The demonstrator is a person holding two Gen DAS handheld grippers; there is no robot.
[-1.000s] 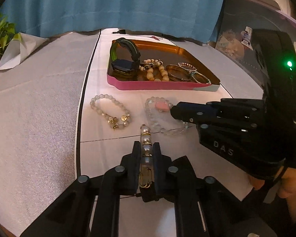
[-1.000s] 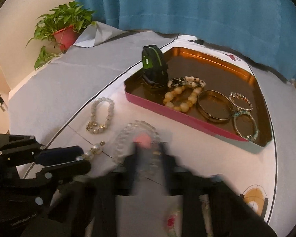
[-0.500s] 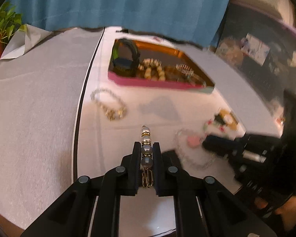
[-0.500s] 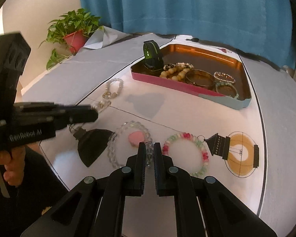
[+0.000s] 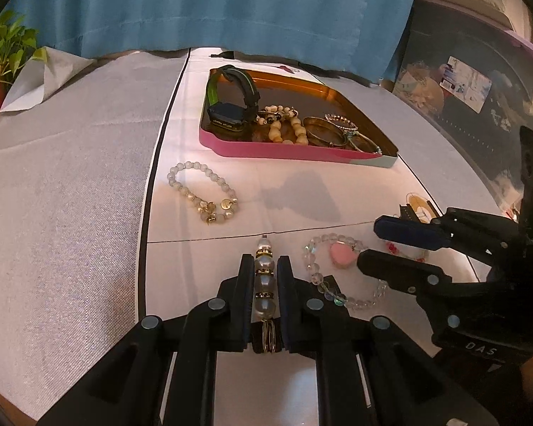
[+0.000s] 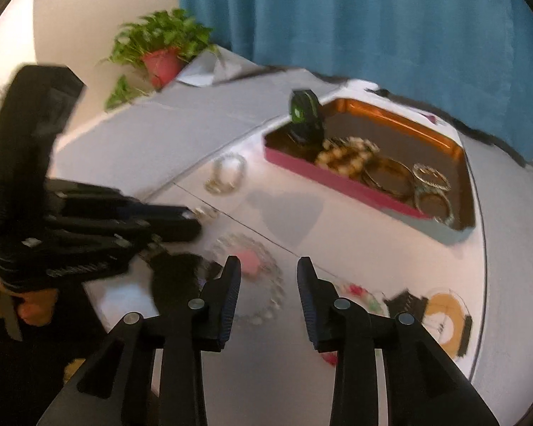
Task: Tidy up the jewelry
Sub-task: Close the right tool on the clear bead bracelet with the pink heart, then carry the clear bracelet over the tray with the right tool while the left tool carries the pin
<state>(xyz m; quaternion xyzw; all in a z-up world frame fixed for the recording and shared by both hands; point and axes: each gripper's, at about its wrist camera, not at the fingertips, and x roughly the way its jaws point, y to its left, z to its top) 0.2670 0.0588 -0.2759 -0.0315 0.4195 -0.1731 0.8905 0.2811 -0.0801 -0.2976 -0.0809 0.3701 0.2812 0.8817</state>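
Observation:
My left gripper (image 5: 265, 266) is shut on a pearl bracelet (image 5: 265, 277) with gold spacers and holds it above the white mat. My right gripper (image 6: 268, 269) is open and empty; it also shows in the left wrist view (image 5: 380, 245) at the right. Below it lies a clear bead bracelet with a pink heart (image 5: 341, 252), also seen blurred in the right wrist view (image 6: 248, 261). A pale bead bracelet with gold charms (image 5: 204, 195) lies on the mat. The pink tray (image 5: 284, 151) holds a black-green watch (image 5: 231, 101), a wooden bead bracelet (image 5: 284, 124) and bangles (image 5: 323, 131).
A colourful bead bracelet (image 6: 359, 293) lies on the mat near a printed lantern picture (image 6: 440, 316). A potted plant (image 6: 160, 53) stands at the far left. A blue curtain (image 5: 213, 7) hangs behind the table. Clutter (image 5: 462, 85) lies off the table's right side.
My right gripper has opened and let go of the clear heart bracelet, which now lies on the mat. My left gripper still holds the pearl bracelet.

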